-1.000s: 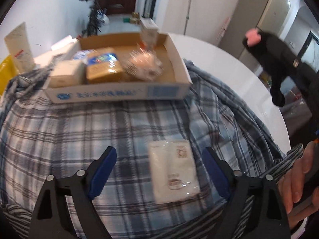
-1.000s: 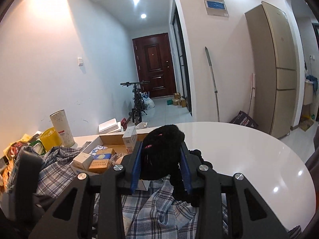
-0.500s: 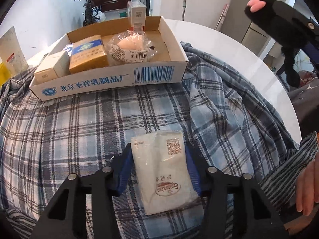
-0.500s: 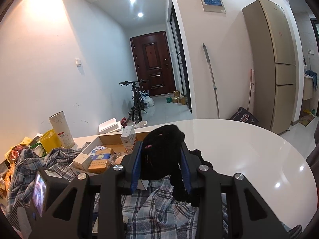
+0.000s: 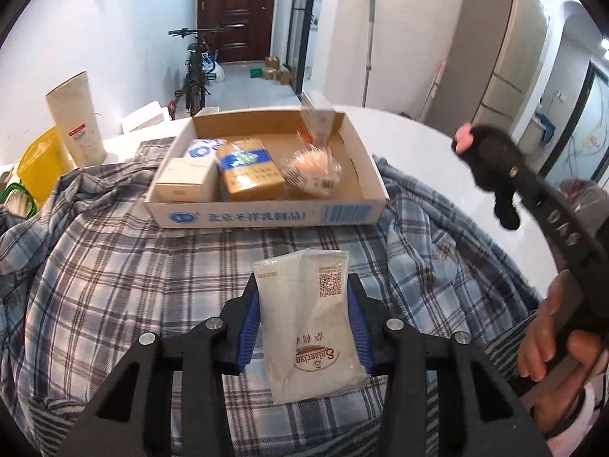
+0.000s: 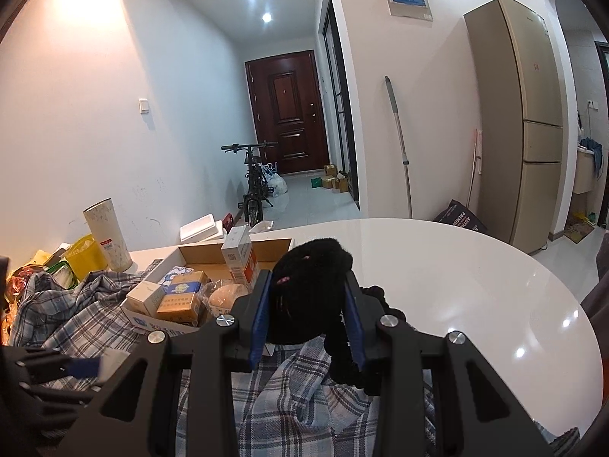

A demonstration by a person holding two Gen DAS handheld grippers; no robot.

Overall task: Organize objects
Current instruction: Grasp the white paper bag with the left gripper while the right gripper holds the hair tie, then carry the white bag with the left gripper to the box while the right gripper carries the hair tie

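Note:
A white sachet (image 5: 308,327) with a QR code sits between the blue pads of my left gripper (image 5: 304,297), whose jaws are closing on it; it hangs just above the plaid cloth (image 5: 114,285). Beyond it stands a shallow cardboard box (image 5: 266,217) holding a white carton, a yellow-blue pack, a wrapped bun and a small upright carton. My right gripper (image 6: 306,285) is shut on a black plush toy (image 6: 308,297), held over the cloth near the box's right end. In the left wrist view the black plush toy (image 5: 483,148) shows at the right.
The cloth covers the near half of a round white table (image 6: 456,266). A tall paper tube (image 5: 76,118) and a yellow container (image 5: 38,160) stand at the far left. A person's hand (image 5: 552,342) holds the right gripper's handle.
My left gripper went from wide open around the sachet to shut on it, then lifted it off the cloth and tipped up toward the box. The right gripper stayed still with the plush toy.

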